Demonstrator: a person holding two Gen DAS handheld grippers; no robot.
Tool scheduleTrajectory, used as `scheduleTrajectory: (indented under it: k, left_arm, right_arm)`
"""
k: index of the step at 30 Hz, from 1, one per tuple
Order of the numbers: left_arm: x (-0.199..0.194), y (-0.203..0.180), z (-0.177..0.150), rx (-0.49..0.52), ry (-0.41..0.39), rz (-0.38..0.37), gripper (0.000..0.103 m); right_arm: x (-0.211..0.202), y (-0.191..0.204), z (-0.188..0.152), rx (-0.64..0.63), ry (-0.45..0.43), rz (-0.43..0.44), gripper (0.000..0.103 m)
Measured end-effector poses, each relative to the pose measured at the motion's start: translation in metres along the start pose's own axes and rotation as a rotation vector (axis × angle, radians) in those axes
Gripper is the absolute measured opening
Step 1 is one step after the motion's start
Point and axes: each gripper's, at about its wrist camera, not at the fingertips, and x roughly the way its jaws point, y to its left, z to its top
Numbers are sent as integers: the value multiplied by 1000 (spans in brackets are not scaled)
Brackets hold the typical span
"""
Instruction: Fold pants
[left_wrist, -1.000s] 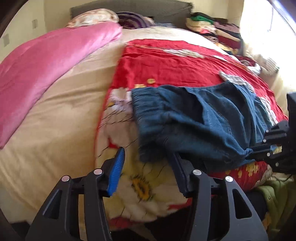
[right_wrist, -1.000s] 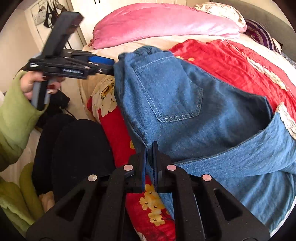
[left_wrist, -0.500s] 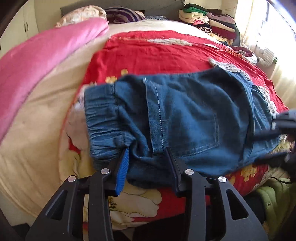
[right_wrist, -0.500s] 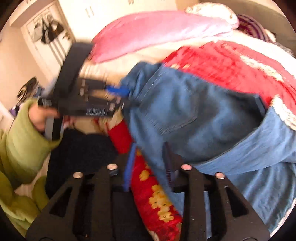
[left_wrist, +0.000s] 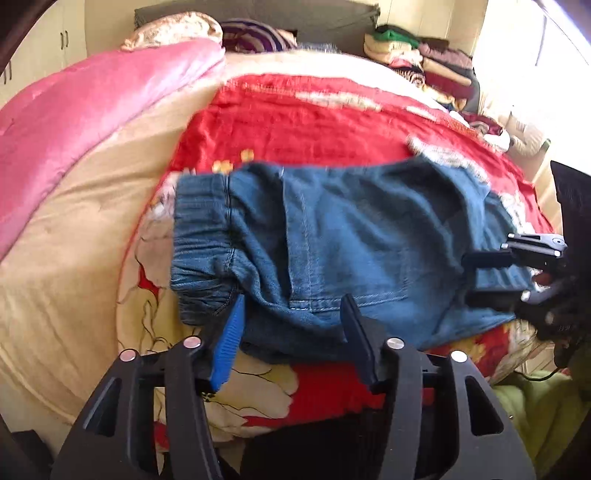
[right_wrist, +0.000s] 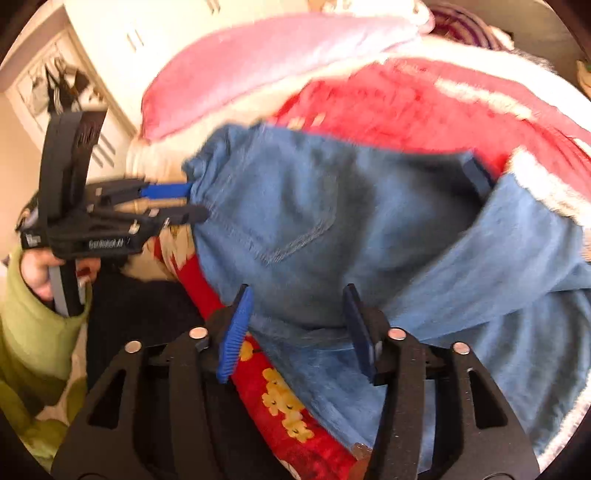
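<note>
1. The left gripper (left_wrist: 291, 310) has its 2 fingers spread wide, a blue ribbed pad (left_wrist: 229, 347) at 7 o'clock and a dark pad at 5 o'clock. Both tips lie against the near hem of the blue denim pants (left_wrist: 332, 251), with nothing pinched between them.
2. The right gripper (right_wrist: 297, 308) is also spread wide, its blue pad (right_wrist: 236, 332) at 7 o'clock. The denim edge sits between and just beyond its tips, unclamped.
3. The pants lie folded over on a red floral quilt (left_wrist: 303, 122). In the left wrist view the gathered elastic waistband (left_wrist: 201, 236) is at 9 o'clock and a back pocket seam runs near the centre. In the right wrist view a looser pale-blue leg (right_wrist: 517, 258) trails toward 3 o'clock.
4. From the right wrist view the left gripper (right_wrist: 177, 201) reaches the waistband corner from 9 o'clock, held by a hand in a green sleeve (right_wrist: 33, 332). From the left wrist view the right gripper (left_wrist: 480, 275) meets the pants at 3 o'clock.
5. Beyond the quilt, a pink satin duvet (left_wrist: 81, 125) lies at 10 o'clock on cream bedding (left_wrist: 66, 280), with a stack of folded clothes (left_wrist: 413, 55) at 1 o'clock.
</note>
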Motion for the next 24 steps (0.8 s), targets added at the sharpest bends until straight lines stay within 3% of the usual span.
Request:
scheduleTrajectory:
  k: [5, 13, 17, 24]
  left_arm:
    - [-24, -16, 7, 18, -57, -25, 68]
    - [-19, -62, 22, 81, -59, -125, 78]
    - [-6, -85, 27, 99, -56, -180, 79]
    - [23, -129, 40, 120, -40, -300, 75]
  right_arm:
    - [-42, -32, 5, 89, -95, -98, 54]
    - [-82, -84, 10, 185, -186, -247, 69]
    - [-86, -104, 25, 202, -189, -306, 75]
    - [-59, -147, 65, 218, -111, -344, 76]
